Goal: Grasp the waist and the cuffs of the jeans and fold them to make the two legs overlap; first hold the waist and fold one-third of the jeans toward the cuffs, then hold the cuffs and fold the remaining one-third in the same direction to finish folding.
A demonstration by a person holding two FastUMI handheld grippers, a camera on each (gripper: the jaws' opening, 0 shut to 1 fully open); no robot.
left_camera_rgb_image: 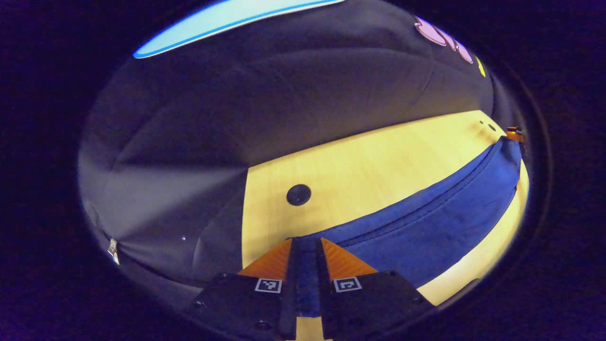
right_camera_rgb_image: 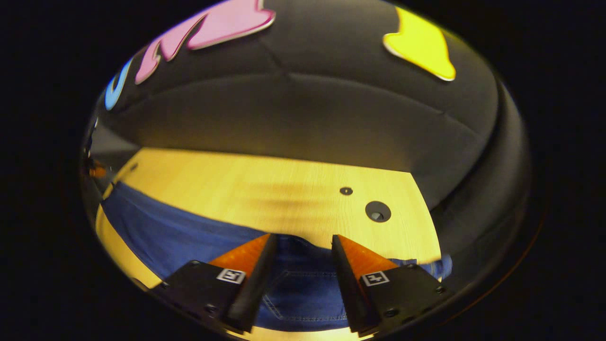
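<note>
Left gripper (left_camera_rgb_image: 306,253) first: its fingers (left_camera_rgb_image: 273,261) sit close together with a strip of blue denim pinched between them, so it's clamped on the end of the jeans (left_camera_rgb_image: 426,222). I'd guess that's the cuff end since the fabric is narrow there, but no hem stitching is clear enough to swear by it. The gripper points low and nearly level over the desk (left_camera_rgb_image: 360,166), with the jeans running away from it as one long blue band toward the upper right of the left gripper view. A seam line runs along the band. At the far end of that band there's a small bit of the other gripper (left_camera_rgb_image: 515,134) right at the fabric's edge.

Right gripper (right_camera_rgb_image: 300,246): fingers (right_camera_rgb_image: 244,258) spread noticeably wider, with denim lying in the gap between them (you can see pocket-style stitching there, so this is the waist end). I can't tell whether both fingers actually press on the cloth. It's also angled low over the light wood desk (right_camera_rgb_image: 265,189), and the jeans (right_camera_rgb_image: 180,234) stretch off to the left.

Past the fabric the desk has a round dark grommet hole (right_camera_rgb_image: 378,211) and a smaller one (right_camera_rgb_image: 346,191) beside it.
</note>
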